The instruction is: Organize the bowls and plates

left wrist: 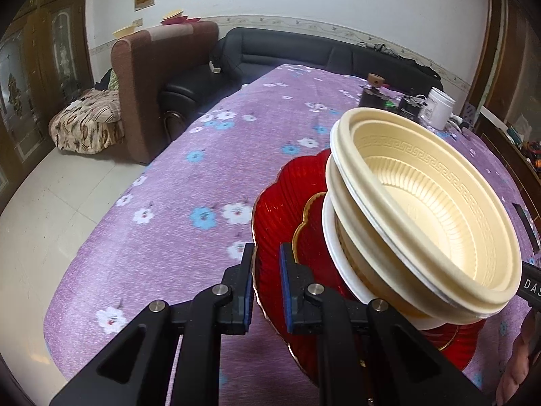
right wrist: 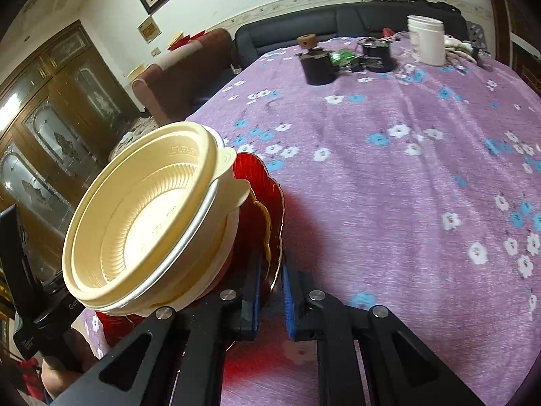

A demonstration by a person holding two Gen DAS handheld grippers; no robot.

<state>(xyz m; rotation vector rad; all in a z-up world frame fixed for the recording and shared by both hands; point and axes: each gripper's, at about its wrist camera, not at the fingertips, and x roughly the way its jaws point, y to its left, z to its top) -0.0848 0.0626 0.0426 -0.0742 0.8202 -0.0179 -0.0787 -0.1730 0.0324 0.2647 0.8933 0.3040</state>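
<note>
Stack of cream bowls [left wrist: 429,209] on red plate [left wrist: 284,196], L gripper [left wrist: 266,284] & R gripper [right wrist: 271,299] both clamped on plate rim.

Bowls [left wrist: 429,209] nested in a stack on plates [left wrist: 287,203], the whole pile tilted above the table [left wrist: 175,182]. At the table's far end, a tub [right wrist: 426,40] right of two jars [right wrist: 318,66]. Behind the table, a sofa [left wrist: 304,50]; left of that, an armchair [left wrist: 148,77].

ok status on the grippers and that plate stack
Left gripper and right gripper both clamped on red plate rim, opposite sides. Cream bowls stacked on it, tilted. Purple tablecloth ahead clear.
</note>
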